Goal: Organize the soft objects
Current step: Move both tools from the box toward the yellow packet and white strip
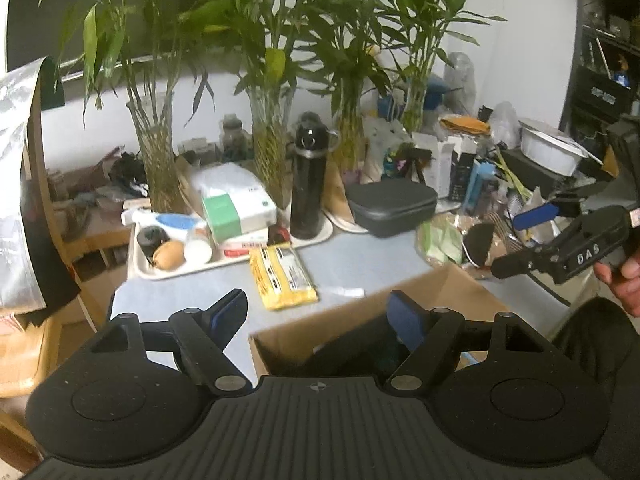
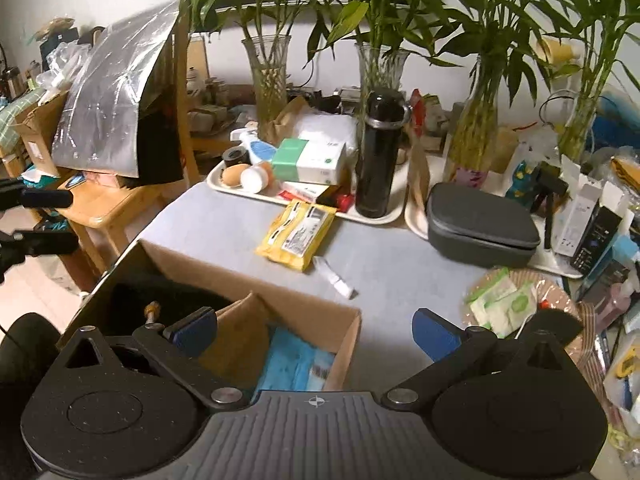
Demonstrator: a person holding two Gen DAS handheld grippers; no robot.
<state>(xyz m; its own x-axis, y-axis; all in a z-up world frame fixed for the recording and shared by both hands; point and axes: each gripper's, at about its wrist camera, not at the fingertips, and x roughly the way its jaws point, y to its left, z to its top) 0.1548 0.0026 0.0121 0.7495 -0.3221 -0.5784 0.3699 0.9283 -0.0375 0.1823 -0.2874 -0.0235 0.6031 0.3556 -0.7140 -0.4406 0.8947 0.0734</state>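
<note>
Cardboard box [image 2: 280, 312] sits at near edge of counter [image 2: 224, 224], w/ cloth [image 2: 292, 364] lying inside. Just beyond box, mid-counter: wipes pack [image 2: 298, 234], small tube [image 2: 334, 278] near its right side. Far left: tray [image 2: 224, 190] holding tissue box [image 2: 312, 160], egg [image 2: 234, 174] & flask [image 2: 378, 152] at tray's right end. Right of flask: zip case [image 2: 480, 224]. Near right of case: packets on a mat [image 2: 502, 300]. Behind it all, along far wall: row of plant vases [image 2: 270, 80]. Left of counter: wooden stool [image 2: 108, 204].

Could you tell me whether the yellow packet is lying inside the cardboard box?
No, the yellow packet lies on the table beyond the cardboard box.
</note>
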